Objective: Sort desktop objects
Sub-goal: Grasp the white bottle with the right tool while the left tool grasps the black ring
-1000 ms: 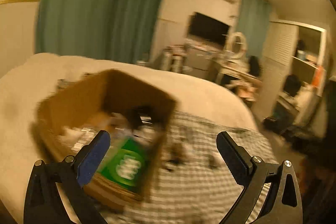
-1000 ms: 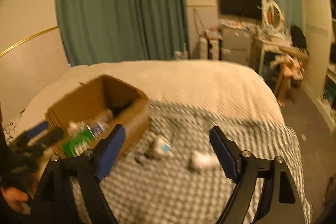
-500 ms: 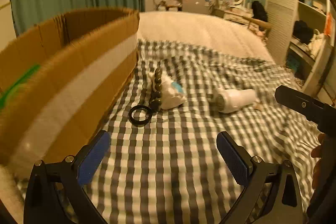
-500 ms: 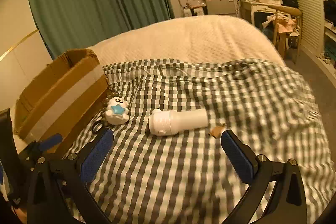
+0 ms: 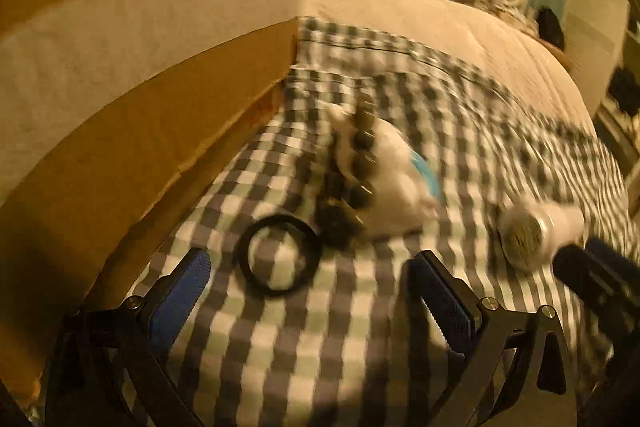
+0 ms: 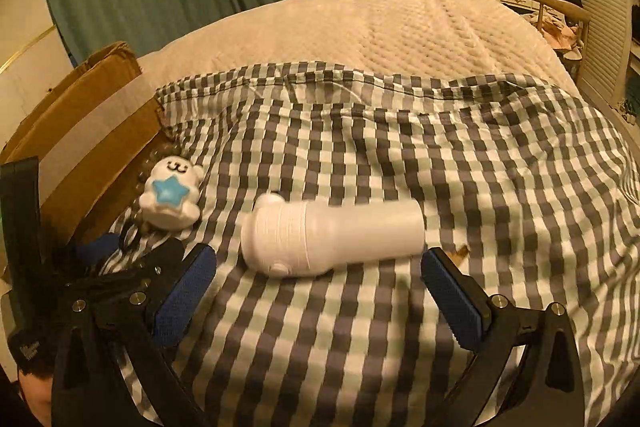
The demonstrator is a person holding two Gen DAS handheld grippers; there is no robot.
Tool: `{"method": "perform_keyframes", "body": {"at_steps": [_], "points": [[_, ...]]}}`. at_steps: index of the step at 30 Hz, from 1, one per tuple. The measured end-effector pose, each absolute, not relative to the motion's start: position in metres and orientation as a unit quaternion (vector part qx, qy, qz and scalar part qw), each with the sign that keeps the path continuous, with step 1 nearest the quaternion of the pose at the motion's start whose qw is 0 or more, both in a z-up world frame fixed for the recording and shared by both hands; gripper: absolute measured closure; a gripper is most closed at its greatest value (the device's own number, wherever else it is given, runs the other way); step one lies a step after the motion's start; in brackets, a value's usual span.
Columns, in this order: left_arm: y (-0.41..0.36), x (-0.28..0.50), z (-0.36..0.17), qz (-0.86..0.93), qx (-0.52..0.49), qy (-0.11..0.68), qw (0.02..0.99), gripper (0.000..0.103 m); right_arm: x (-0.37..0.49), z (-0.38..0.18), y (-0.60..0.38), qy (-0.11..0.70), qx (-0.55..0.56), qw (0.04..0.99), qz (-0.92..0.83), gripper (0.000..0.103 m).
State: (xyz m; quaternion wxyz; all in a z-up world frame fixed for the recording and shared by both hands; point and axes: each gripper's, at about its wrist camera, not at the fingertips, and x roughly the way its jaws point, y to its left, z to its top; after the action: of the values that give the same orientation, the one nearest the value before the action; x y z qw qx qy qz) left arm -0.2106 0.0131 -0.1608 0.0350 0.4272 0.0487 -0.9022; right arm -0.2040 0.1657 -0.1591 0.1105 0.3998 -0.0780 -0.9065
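Note:
A black ring (image 5: 278, 255) lies on the checked cloth (image 5: 320, 339), just ahead of my open left gripper (image 5: 308, 267) and between its fingers' lines. Behind the ring are a dark bead bracelet (image 5: 362, 163) and a white toy (image 5: 394, 183) with a blue star (image 6: 170, 193). A white cylindrical device (image 6: 332, 239) lies on its side right in front of my open right gripper (image 6: 318, 261), whose blue pads stand at either end of it without touching. The device (image 5: 536, 233) also shows at the right of the blurred left wrist view.
An open cardboard box (image 5: 140, 75) stands close on the left, against the cloth's edge (image 6: 84, 131). The left gripper (image 6: 120, 255) sits low beside the toy in the right wrist view. A cream quilt (image 6: 380, 23) covers the far bed; furniture lines the far wall.
Both grippers have come down and forward over the checked cloth. The ring now sits near the left fingers, and the white device fills the gap before the right fingers.

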Motion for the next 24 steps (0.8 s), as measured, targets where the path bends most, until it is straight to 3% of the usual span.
{"method": "perform_keyframes", "body": {"at_steps": [3, 5, 9, 11, 13, 16, 19, 24], "points": [[0.014, -0.213, -0.163, -0.901, 0.429, 0.045, 0.049, 0.001, -0.215, -0.166, 0.162, -0.082, 0.406, 0.112, -0.903, 0.000], [0.009, -0.207, -0.162, -0.905, 0.420, 0.053, 0.052, 0.012, -0.220, -0.173, 0.158, -0.060, 0.414, 0.101, -0.903, 0.000], [-0.005, -0.202, -0.160, -0.907, 0.412, 0.067, 0.043, 0.043, -0.226, -0.180, 0.164, -0.070, 0.419, 0.086, -0.901, 0.000], [-0.003, -0.199, -0.160, -0.909, 0.410, 0.066, 0.032, 0.053, -0.229, -0.180, 0.165, -0.071, 0.418, 0.084, -0.902, 0.000], [-0.004, -0.195, -0.157, -0.909, 0.410, 0.067, 0.017, 0.073, -0.231, -0.179, 0.166, -0.066, 0.415, 0.083, -0.904, 0.000], [-0.007, -0.189, -0.154, -0.908, 0.412, 0.072, 0.005, 0.089, -0.235, -0.180, 0.164, -0.059, 0.413, 0.091, -0.904, 0.000], [-0.009, -0.180, -0.155, -0.907, 0.414, 0.078, 0.002, 0.096, -0.236, -0.184, 0.167, -0.072, 0.407, 0.107, -0.904, 0.000], [-0.011, -0.168, -0.153, -0.905, 0.417, 0.085, 0.006, 0.097, -0.227, -0.184, 0.175, -0.093, 0.386, 0.119, -0.910, 0.001]]}}
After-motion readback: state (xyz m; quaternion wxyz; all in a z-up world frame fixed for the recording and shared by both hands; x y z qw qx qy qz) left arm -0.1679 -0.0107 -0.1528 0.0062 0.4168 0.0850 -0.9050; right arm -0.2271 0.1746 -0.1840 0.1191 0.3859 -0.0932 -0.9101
